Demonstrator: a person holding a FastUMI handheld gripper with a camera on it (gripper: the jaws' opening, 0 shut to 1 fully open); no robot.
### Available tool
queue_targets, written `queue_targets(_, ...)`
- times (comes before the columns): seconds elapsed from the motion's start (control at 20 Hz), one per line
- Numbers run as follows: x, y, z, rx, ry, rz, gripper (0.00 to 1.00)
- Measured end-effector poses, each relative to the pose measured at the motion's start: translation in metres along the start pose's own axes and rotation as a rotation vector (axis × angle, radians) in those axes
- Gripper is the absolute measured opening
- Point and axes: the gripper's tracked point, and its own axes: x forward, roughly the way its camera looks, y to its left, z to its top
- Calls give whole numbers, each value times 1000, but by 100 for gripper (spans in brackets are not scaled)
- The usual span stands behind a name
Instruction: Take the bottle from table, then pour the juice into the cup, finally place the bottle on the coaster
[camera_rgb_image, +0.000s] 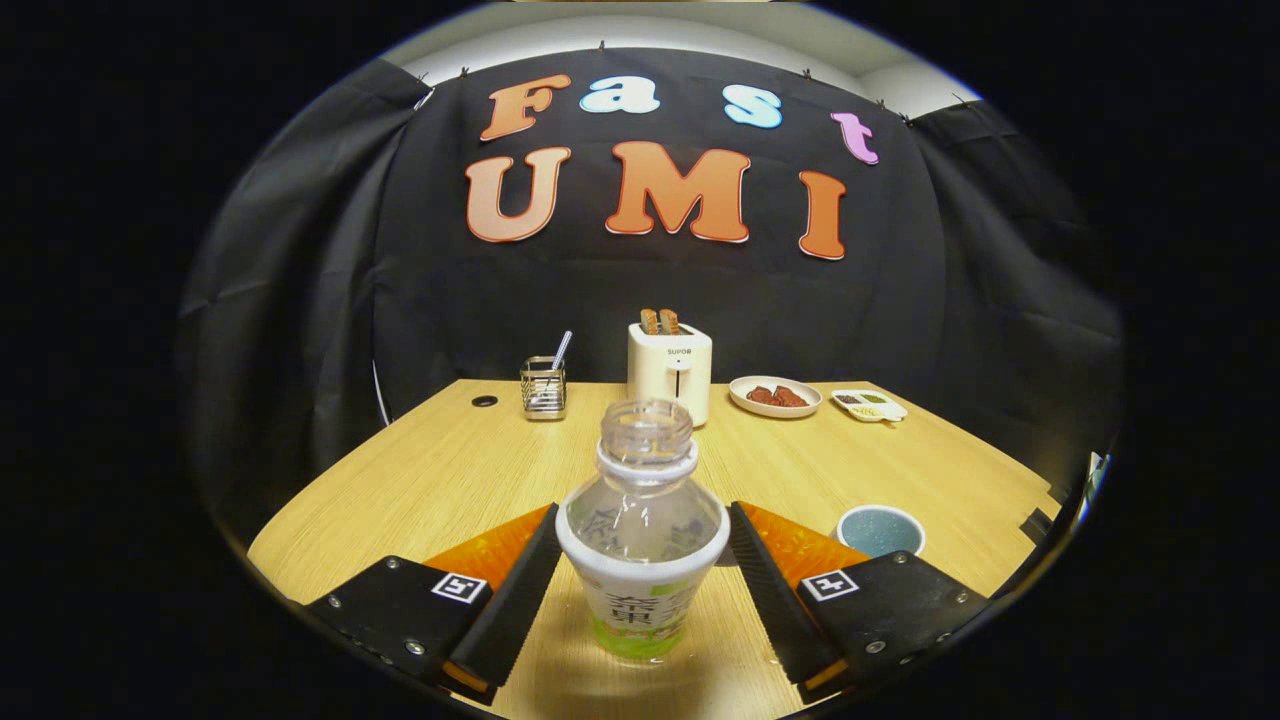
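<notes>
The bottle (643, 530) stands upright on the wooden bench (440, 480), uncapped, with a clear upper body and a white and green label around its lower half. It sits between the two fingers of the tool (643, 545). The left finger's pad (520, 590) lies against the bottle's shoulder or just beside it; the right finger's pad (765, 590) appears to meet the opposite side. Whether both pads actually press on the bottle cannot be told from this view (the contact lines are hidden behind the bottle's bulge).

The cup (880, 529), pale with a bluish interior, stands on the bench just beyond the right finger, apart from the bottle.

Along the far edge of the bench, from left to right:
- a small dark round object (484, 401);
- a wire holder (543, 388) with a utensil standing in it;
- a cream toaster (669, 370) with two slices raised in its slots, directly beyond the bottle;
- a plate (775, 396) bearing reddish-brown pieces;
- a small divided dish (868, 405) with condiments.
</notes>
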Motion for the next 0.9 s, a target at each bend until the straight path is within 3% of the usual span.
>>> queue_targets(0.75,10,5,-40,39,65,26,96)
queue_targets(0.85,14,6,-41,46,55,36,84)
queue_targets(0.9,14,7,-41,55,48,47,70)
